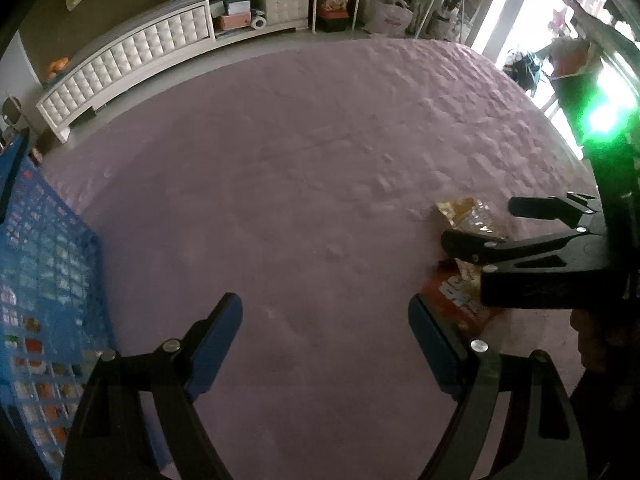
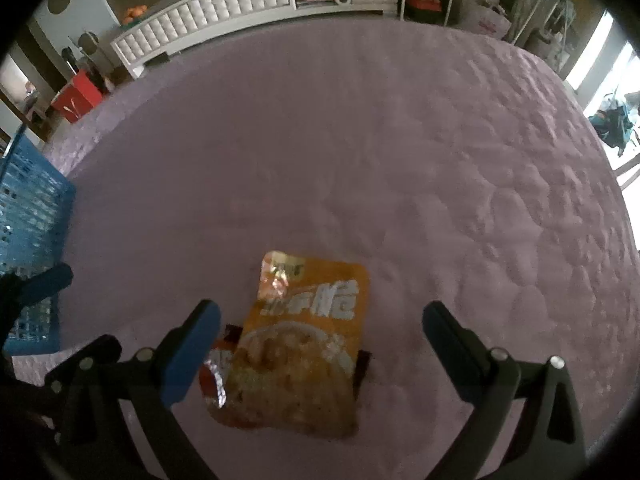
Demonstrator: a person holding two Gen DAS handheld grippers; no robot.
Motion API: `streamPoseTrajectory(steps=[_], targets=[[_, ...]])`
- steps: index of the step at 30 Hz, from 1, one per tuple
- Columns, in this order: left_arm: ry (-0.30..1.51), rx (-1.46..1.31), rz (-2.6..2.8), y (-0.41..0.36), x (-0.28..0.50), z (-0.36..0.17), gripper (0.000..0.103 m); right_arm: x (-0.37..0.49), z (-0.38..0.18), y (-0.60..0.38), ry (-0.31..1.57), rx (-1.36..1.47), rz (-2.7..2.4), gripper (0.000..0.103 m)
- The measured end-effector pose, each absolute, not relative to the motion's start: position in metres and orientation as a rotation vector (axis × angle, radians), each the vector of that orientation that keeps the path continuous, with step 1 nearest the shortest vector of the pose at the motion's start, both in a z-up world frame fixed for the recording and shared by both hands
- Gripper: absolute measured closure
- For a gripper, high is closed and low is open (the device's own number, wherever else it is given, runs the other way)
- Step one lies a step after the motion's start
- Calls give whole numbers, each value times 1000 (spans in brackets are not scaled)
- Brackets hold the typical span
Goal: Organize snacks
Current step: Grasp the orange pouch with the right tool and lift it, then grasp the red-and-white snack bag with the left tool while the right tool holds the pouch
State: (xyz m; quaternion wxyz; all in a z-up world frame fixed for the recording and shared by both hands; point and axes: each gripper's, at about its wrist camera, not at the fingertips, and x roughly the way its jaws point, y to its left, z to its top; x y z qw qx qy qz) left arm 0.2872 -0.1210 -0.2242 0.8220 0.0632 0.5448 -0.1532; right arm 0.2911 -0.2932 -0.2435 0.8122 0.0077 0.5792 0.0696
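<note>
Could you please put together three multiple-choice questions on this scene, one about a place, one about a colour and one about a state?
1. Where does the orange snack packet lie?
A. in the basket
B. on the purple bedspread
C. on the white cabinet

2. What colour is the lattice basket?
A. blue
B. red
C. white

3. How does the right gripper stand?
A. shut on the packet
B. shut on nothing
C. open above the packet

Answers: 1 B, the packet lies flat on the quilted purple cover. 2 A, its walls are blue in both views. 3 C, the fingers stand wide apart on either side of the packet and do not press on it.
</note>
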Motion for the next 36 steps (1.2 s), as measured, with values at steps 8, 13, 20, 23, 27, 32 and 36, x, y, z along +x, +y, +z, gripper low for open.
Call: streamPoseTrajectory(steps=[8, 13, 20, 23, 27, 32, 36], targets=[[1180, 140, -317, -120, 284, -230, 20, 274, -247, -292, 1188, -98, 159, 47], [1161, 160, -332, -123, 271, -220, 20, 260, -240, -315, 1185, -27, 211, 82], [1124, 177, -435, -138, 256, -201, 20, 228, -208, -340, 1125, 21, 233, 82], [1118, 228, -485, -153, 250, -196, 20, 215, -192, -359, 1097, 59, 232, 82], [1099, 322, -537, -175, 248, -195, 20, 197, -177, -373, 1055, 93, 234, 82], [1089, 417, -607, -199, 249, -201, 20, 201, -187, -357, 1059, 105, 228, 82], [1095, 480, -658, -219, 249, -212, 20, 203, -198, -360, 1079, 141, 231, 82]])
